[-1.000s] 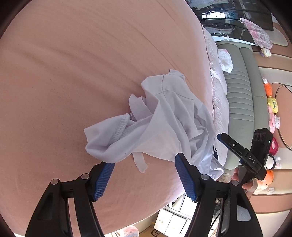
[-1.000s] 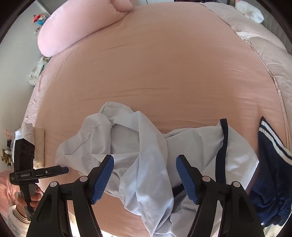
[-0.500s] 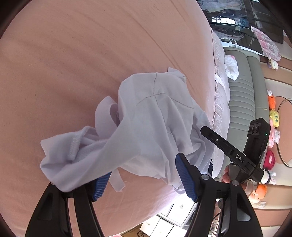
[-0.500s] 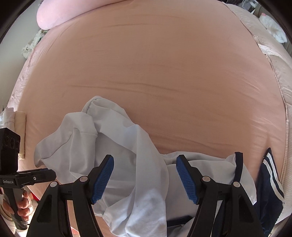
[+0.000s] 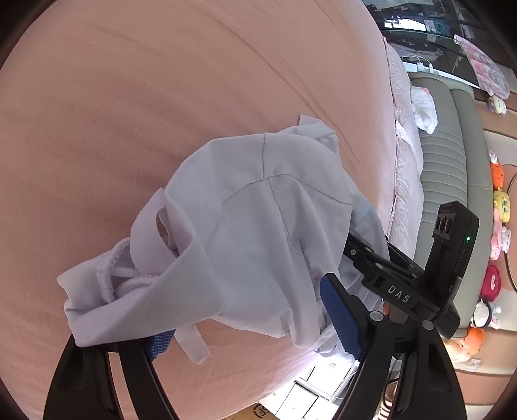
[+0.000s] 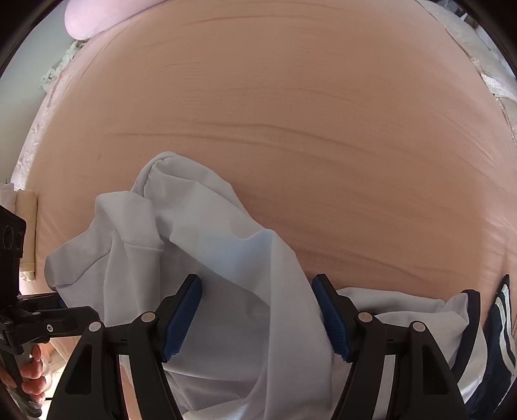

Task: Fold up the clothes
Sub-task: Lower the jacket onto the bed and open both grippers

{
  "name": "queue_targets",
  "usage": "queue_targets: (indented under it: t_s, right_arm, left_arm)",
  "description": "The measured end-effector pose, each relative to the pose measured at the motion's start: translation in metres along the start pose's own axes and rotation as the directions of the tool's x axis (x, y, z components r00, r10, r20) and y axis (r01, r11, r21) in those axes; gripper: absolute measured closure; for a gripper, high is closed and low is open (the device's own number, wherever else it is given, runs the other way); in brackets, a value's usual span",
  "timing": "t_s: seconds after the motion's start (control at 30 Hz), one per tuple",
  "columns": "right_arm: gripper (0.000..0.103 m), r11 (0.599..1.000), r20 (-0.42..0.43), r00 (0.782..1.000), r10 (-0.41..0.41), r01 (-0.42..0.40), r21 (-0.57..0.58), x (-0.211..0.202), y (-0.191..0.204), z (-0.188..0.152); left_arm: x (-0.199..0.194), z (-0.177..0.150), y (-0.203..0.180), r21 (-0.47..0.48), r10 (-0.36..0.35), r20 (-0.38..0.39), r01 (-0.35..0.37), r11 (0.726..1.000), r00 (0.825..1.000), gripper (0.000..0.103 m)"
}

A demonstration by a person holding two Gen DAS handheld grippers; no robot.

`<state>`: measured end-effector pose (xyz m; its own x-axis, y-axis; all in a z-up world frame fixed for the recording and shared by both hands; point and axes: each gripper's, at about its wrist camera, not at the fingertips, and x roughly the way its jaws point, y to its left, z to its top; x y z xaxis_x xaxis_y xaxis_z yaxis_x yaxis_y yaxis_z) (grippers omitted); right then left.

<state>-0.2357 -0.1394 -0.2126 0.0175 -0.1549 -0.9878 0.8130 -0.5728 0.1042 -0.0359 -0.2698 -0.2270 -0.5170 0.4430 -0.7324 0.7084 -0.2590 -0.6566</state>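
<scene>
White garment [image 5: 258, 245] crumpled, peach bedsheet [image 5: 161, 97] | L gripper [image 5: 248, 326] opening | R gripper [image 6: 258, 320] apart

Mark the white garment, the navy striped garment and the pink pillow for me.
white garment [image 5: 258, 232]: left wrist view, on the seamed panel at its middle.
navy striped garment [image 6: 499, 326]: right wrist view, on the striped edge at lower right.
pink pillow [image 6: 93, 16]: right wrist view, on its rounded end, top left.

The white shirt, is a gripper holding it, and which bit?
Nothing holds it. The white shirt lies crumpled between the opening jaws of the left gripper, with one pad under its edge. The right gripper straddles a fold, pads apart.
</scene>
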Motion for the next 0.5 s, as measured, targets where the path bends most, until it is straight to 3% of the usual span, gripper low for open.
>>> queue_targets:
  t_s: [0.03, 0.1, 0.17, 0.2, 0.23, 0.27, 0.33, 0.43, 0.5]
  right_arm:
    - [0.036, 1.0, 0.004, 1.0, -0.012, 0.012, -0.01, 0.001, 0.001, -0.001]
    - [0.053, 1.0, 0.011, 1.0, -0.026, 0.026, -0.005, 0.002, 0.001, -0.005]
    - [0.065, 1.0, 0.02, 1.0, -0.024, 0.024, 0.015, 0.002, -0.002, -0.008]
    - [0.088, 0.999, 0.02, 1.0, -0.002, 0.001, 0.035, 0.002, -0.005, -0.01]
    - [0.097, 0.997, 0.015, 0.999, 0.042, -0.043, 0.065, 0.002, -0.007, -0.013]
    - [0.097, 0.993, 0.009, 0.997, 0.073, -0.073, 0.093, 0.002, -0.008, -0.015]
    - [0.097, 0.984, -0.007, 0.994, 0.107, -0.104, 0.143, 0.003, -0.008, -0.02]
    - [0.097, 0.971, -0.037, 0.986, 0.16, -0.15, 0.189, 0.004, -0.005, -0.026]
    - [0.097, 0.948, -0.052, 0.97, 0.237, -0.219, 0.23, 0.005, -0.004, -0.03]
  left_arm:
    - [0.0, 0.0, 0.0, -0.013, 0.007, 0.004, -0.007, 1.0, 1.0, 0.023]
    - [0.0, 0.0, -0.001, -0.03, 0.037, 0.014, -0.036, 0.999, 0.999, 0.023]
    - [0.001, -0.003, -0.006, -0.025, 0.105, 0.025, -0.104, 0.994, 0.994, 0.032]
    - [0.002, -0.004, -0.01, -0.007, 0.171, 0.024, -0.17, 0.985, 0.985, 0.057]
    - [0.003, -0.004, -0.016, 0.024, 0.262, 0.017, -0.262, 0.965, 0.965, 0.075]
    - [0.004, -0.004, -0.022, 0.055, 0.302, 0.021, -0.303, 0.951, 0.953, 0.077]
    - [0.004, -0.002, -0.033, 0.107, 0.298, 0.042, -0.301, 0.948, 0.954, 0.087]
    - [0.001, 0.001, -0.034, 0.119, 0.278, 0.058, -0.283, 0.952, 0.959, 0.09]
    - [-0.003, 0.004, -0.031, 0.123, 0.261, 0.062, -0.267, 0.956, 0.963, 0.092]
